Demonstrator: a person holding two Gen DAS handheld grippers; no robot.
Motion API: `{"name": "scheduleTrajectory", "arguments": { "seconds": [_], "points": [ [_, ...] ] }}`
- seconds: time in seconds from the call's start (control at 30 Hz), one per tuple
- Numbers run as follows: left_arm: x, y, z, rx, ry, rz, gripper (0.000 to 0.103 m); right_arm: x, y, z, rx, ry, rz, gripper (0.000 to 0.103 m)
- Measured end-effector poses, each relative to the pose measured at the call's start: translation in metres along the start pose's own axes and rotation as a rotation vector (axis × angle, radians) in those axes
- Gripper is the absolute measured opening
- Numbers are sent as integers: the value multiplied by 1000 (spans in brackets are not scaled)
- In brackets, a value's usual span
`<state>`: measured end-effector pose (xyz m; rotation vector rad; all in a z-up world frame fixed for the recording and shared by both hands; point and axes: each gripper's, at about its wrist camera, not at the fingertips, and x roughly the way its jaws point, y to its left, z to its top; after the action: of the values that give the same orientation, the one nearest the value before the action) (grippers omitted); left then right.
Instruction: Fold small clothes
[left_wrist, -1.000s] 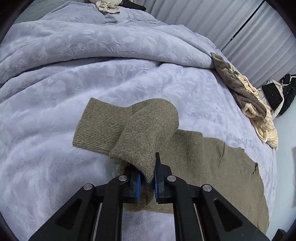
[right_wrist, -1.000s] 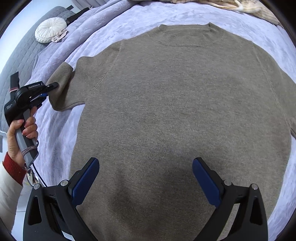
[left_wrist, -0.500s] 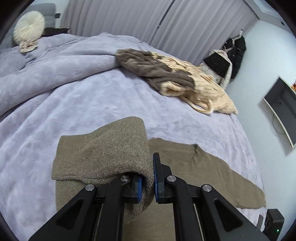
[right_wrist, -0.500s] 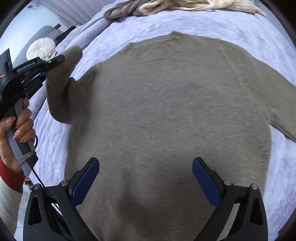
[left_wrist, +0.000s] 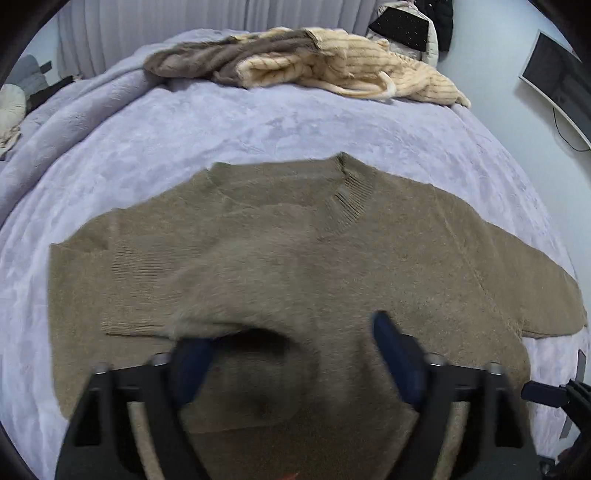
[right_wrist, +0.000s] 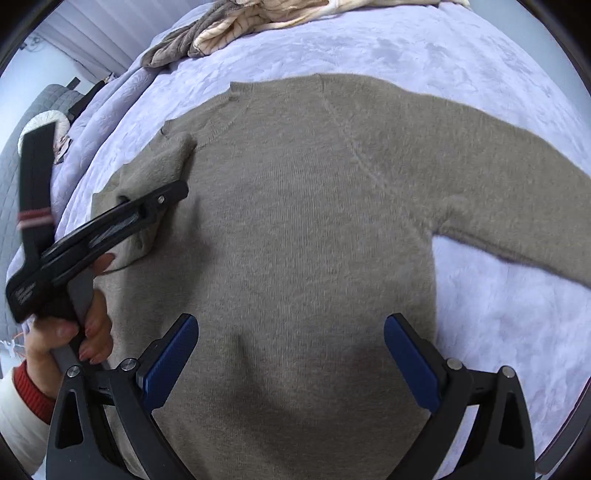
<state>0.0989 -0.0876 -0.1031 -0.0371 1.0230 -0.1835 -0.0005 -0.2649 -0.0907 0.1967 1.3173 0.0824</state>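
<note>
Most of the lavender plush bedspread (right_wrist: 424, 48) is covered by the flat olive-brown knit sweater (right_wrist: 314, 221). Open bedspread is left between its collar and the heap of cream ribbed and grey-brown knitwear (left_wrist: 306, 66) at the far edge, and beneath the outstretched sleeve (right_wrist: 517, 206). The sweater's other side is blocked by the folded-over sleeve (right_wrist: 159, 173) and the left gripper (left_wrist: 291, 354).

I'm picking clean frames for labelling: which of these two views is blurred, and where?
Left wrist view: motion blur smears the left gripper and the folded-over sleeve of the sweater. Right wrist view: right gripper sharp; only the hand-held left gripper is slightly smeared.
</note>
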Motion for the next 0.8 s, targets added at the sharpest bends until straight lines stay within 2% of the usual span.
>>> {"name": "scheduleTrajectory", "arguments": {
  "seconds": [0.1, 0.2, 0.33, 0.43, 0.57, 0.63, 0.7, 0.73, 0.77, 0.8],
  "points": [
    [-35, 31, -6, -18, -53, 62, 95, -7, 8, 13, -57, -36, -4, 101],
    [-50, 78, -6, -84, -64, 142, 95, -10, 36, 33, -172, -80, -1, 101],
    [-34, 163, -2, -244, 24, 202, 95, -1, 105, 54, -432, -143, -38, 101],
    [-11, 209, 3, -332, 76, 133, 94, 23, 157, 60, -626, -158, -95, 101],
    [18, 230, 13, -377, 112, 43, 94, 73, 215, 62, -840, -144, -189, 93],
    [28, 237, 15, -390, 127, 13, 69, 99, 228, 59, -913, -127, -261, 87],
    [35, 238, 17, -395, 148, 5, 60, 120, 234, 58, -962, -104, -320, 61],
    [36, 239, 17, -398, 148, 3, 57, 124, 234, 59, -964, -96, -310, 48],
    [37, 239, 18, -398, 146, 4, 57, 122, 231, 63, -933, -99, -280, 19],
    [37, 239, 19, -397, 144, 6, 57, 116, 228, 69, -891, -116, -276, 12]
  ]
}}
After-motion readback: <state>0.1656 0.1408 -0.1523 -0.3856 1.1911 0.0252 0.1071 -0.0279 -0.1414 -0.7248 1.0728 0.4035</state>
